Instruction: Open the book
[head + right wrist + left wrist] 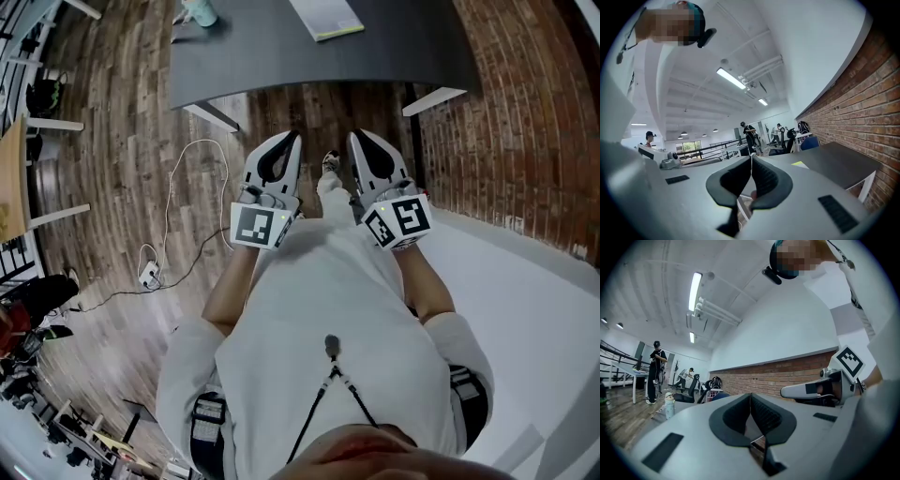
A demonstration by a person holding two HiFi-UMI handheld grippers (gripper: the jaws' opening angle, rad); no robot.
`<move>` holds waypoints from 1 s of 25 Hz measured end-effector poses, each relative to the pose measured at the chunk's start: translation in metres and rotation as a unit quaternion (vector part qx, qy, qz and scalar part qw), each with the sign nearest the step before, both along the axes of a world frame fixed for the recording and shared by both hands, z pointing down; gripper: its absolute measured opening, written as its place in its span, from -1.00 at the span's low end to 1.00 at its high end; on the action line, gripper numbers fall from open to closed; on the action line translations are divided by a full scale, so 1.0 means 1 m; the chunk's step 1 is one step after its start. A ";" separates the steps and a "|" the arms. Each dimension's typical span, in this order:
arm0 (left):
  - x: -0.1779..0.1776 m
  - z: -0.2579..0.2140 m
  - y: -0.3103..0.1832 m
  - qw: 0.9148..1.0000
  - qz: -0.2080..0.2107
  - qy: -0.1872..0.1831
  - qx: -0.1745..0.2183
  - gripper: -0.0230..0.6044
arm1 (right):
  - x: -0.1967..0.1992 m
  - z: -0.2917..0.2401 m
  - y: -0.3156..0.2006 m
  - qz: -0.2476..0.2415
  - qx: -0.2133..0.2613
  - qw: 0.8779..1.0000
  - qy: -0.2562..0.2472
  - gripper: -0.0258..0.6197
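Book (pixel 326 19) escapes the left gripper view; left hand-held gripper (pixel 293 141) and right hand-held gripper (pixel 358 139) closed, empty.

The person wears a white short-sleeved shirt (pixel 328 291) with a small black clip (pixel 331 345) at the chest. Thin black cords (pixel 319 412) fork below the clip. Either side of it, lower down, sit black-and-grey strapped packs (pixel 208 422). Above the clip, the left tool (pixel 292 138) and right tool (pixel 355 137) are pale grey shells with black pads, each backed by a white cube (pixel 258 225) bearing black square markers.
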State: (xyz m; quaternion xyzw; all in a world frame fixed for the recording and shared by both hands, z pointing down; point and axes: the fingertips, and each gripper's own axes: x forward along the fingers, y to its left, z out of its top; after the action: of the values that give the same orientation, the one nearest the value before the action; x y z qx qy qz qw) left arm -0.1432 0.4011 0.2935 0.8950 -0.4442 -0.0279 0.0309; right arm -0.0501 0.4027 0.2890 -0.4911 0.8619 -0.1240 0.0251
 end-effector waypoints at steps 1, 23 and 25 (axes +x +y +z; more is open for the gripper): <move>0.002 0.000 -0.008 1.000 -0.002 0.000 -0.001 -0.85 | 0.002 0.000 -0.008 -0.001 -0.002 1.000 0.000 -0.81; 0.072 -0.012 -0.165 0.997 -0.073 -0.009 0.000 -0.85 | 0.066 0.002 -0.174 -0.075 -0.022 0.997 -0.007 -0.81; 0.078 -0.011 -0.177 0.997 -0.080 -0.009 0.000 -0.85 | 0.073 0.002 -0.186 -0.082 -0.020 0.996 -0.005 -0.81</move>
State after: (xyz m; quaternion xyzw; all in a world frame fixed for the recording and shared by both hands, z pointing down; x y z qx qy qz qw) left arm -0.0650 0.2245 0.2829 0.8566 -0.5150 -0.0222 0.0244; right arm 0.0232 0.2165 0.2909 -0.4185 0.8964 -0.1457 0.0090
